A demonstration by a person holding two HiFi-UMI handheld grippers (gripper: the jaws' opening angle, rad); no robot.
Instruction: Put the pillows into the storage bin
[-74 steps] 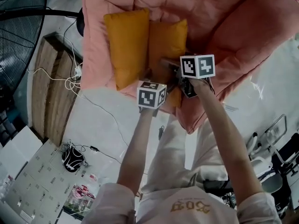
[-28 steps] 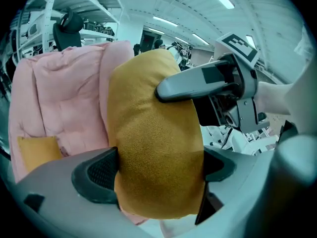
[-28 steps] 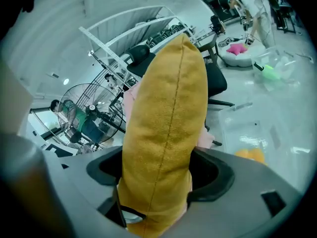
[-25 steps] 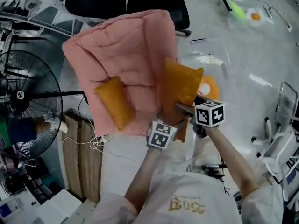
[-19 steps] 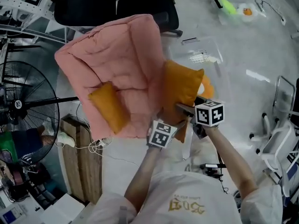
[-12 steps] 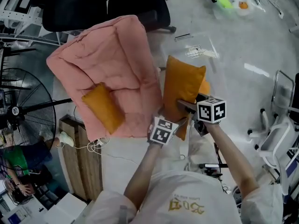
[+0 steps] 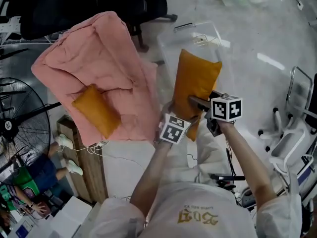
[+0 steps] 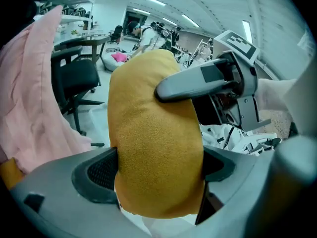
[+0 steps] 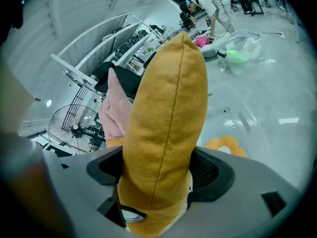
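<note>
- Both grippers are on one orange pillow, held upright over the near edge of the clear storage bin. It is not yet inside.
- The left gripper has its jaws spread wide, pinching the pillow's lower end across the broad face. The stuffing bulges out between the pads.
- The right gripper clamps that same lower end from the other side, with the seam running up between its jaws.
- It looks light, soft and squashy, and the plush cover should give the pads good purchase.
- Gripped only at the bottom, the free top may flop and catch the bin's rim, so a deep bite into the stuffing beats a corner hold.
- The second pillow lies near the lower edge of the pink padded seat, well apart from the bin. It probably handles the same, and one end is the place to grab it.
</note>
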